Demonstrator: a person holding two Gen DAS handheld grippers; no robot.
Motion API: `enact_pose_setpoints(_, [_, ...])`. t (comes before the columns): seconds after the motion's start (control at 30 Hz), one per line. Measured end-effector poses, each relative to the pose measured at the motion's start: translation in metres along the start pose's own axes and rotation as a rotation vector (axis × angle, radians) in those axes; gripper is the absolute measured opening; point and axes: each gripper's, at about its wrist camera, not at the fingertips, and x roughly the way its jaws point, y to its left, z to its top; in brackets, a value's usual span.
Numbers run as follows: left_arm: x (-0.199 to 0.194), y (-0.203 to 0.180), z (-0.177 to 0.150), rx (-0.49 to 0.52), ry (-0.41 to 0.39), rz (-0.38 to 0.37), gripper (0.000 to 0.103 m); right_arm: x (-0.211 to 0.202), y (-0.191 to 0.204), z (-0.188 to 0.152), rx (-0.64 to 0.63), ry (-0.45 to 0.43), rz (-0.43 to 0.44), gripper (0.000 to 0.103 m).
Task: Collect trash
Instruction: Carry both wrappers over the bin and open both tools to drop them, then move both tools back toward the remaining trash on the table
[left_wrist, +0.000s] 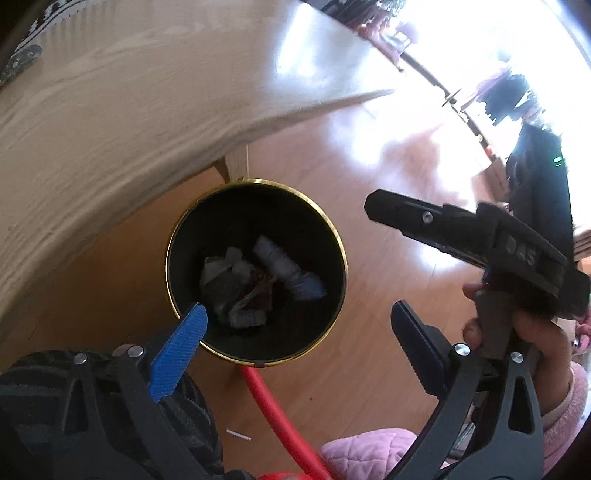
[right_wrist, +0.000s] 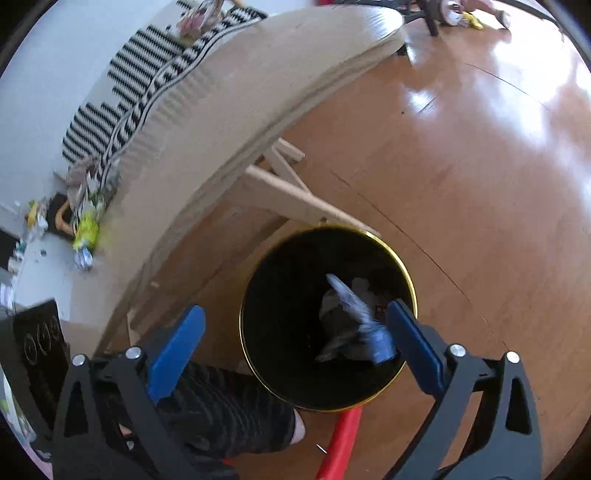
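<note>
Both grippers, left (left_wrist: 299, 339) and right (right_wrist: 295, 339), gape wide and empty right above the bin (left_wrist: 334, 236). The crumpled wrappers (left_wrist: 255, 280) below look feather-light and squishy, so I'd pinch any bunched fold.

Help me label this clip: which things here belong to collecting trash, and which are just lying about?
Job:
black bin
crumpled wrappers in it
litter on the table

Lying about:
red hose
striped cloth
pink slipper
</note>
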Motion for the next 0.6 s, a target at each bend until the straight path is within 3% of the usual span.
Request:
enact_pose_setpoints(0.17, [-0.054, 0.016, 0.002, -0.026, -0.161, 0.026, 0.097, -0.017, 0.009, 0.005, -0.066, -0.112, -0.079, 0.096])
enact_pose_setpoints(0.23, [-0.079, 0.037, 0.004, -0.080, -0.234, 0.089, 0.097, -0.018, 0.020, 0.009, -0.111, -0.141, -0.105, 0.096])
enact_pose_setpoints(0.37, [-0.135, 0.109, 0.004, -0.237, -0.372, 0.279, 0.097, -0.011, 0.059, 0.019, -0.194, -0.166, -0.075, 0.096])
enact_pose_setpoints(0.43, [-0.161, 0.149, 0.003, -0.317, -0.410, 0.362, 0.097, -0.003, 0.087, 0.023, -0.259, -0.173, -0.064, 0.096])
enact_pose_setpoints(0.6, [-0.196, 0.218, 0.004, -0.476, -0.438, 0.445, 0.097, 0.028, 0.166, 0.032, -0.394, -0.153, 0.009, 0.096])
